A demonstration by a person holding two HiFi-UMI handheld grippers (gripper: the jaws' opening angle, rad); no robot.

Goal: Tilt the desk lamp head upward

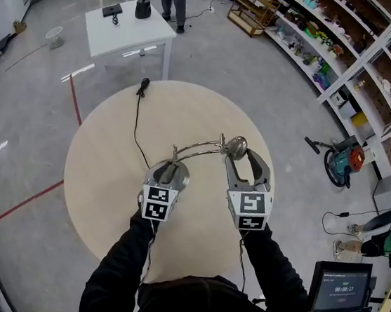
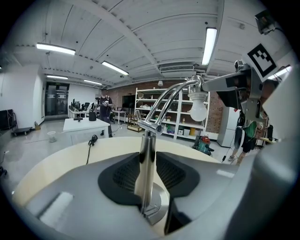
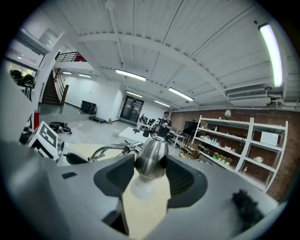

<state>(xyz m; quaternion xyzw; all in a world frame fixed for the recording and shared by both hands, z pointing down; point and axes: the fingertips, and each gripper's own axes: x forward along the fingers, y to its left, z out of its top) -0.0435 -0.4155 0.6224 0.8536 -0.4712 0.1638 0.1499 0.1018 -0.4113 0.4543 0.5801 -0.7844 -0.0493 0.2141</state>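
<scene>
- The lamp (image 1: 198, 149) stands near the middle of the round tabletop (image 1: 108, 176), on the side nearest the person
- Left gripper (image 1: 169, 172): fingers clamped on the upright chrome post (image 2: 147, 164) just above the base, apparently to steady the lamp
- Right gripper (image 1: 244, 161): fingers closed on the lamp head (image 3: 151, 159), one pad on each side of the chrome shade
- The bulb (image 3: 139, 187) points down toward the tabletop, so the upward tilt appears not yet made, or barely begun
- Done: both grips are in place
- Remaining: rotate the head upward at its joint, then release both grips
</scene>
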